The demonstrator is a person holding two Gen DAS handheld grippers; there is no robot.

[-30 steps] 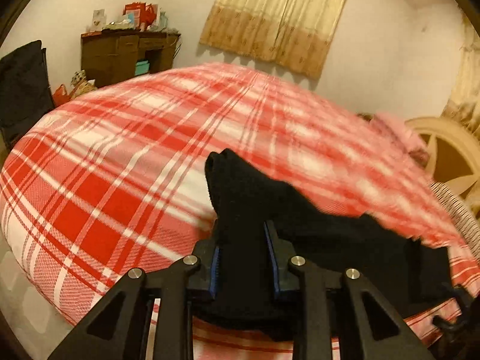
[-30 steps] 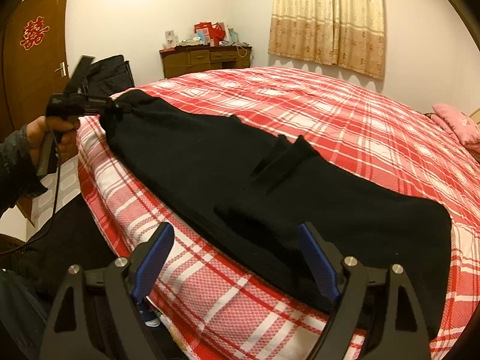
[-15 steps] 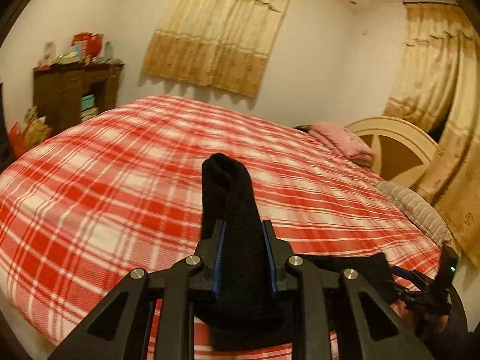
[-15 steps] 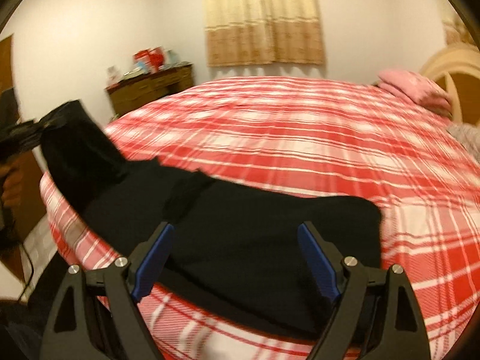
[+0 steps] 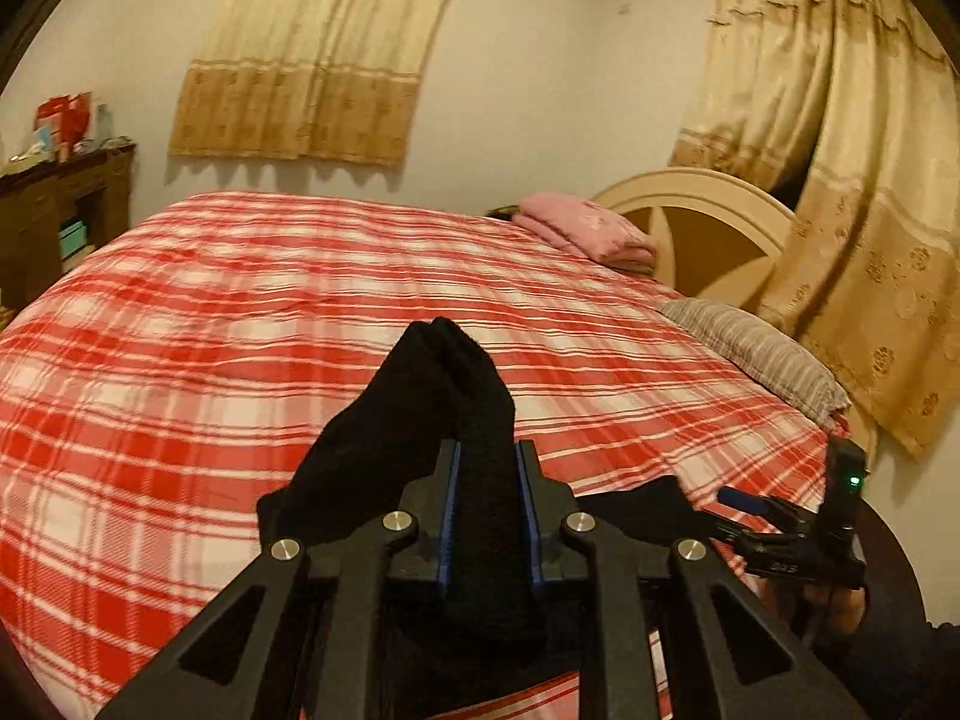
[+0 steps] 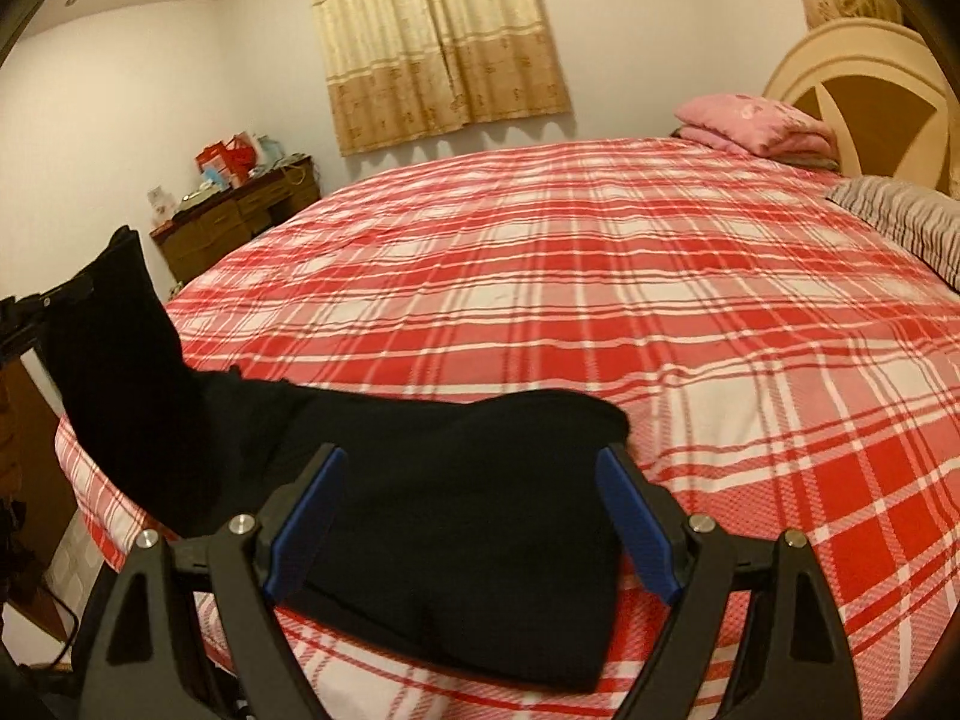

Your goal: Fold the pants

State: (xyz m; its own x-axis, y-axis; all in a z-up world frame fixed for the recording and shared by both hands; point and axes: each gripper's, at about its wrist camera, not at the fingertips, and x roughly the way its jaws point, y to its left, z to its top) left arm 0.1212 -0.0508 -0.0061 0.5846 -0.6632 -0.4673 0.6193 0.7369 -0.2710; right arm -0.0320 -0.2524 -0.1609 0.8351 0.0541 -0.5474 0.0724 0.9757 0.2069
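Lying along the near edge of the red-and-white plaid bed, the black pants are seen with one end lifted off the cover. That raised end is pinched between the blue pads of the left gripper, whose jaws are closing on the bunched fabric; a fold of cloth stands up beyond the pads. The right gripper is held low over the other end of the pants, where the cloth lies flat on the bed; its fingers are spread wide apart, one to each side of the fabric, and nothing is gripped. In the left wrist view the right gripper is also seen at the bed's near right corner, held by a hand. At the head of the bed a folded pink blanket and a striped pillow are placed before the cream headboard. A wooden desk stands against the wall past the bed's far left side.
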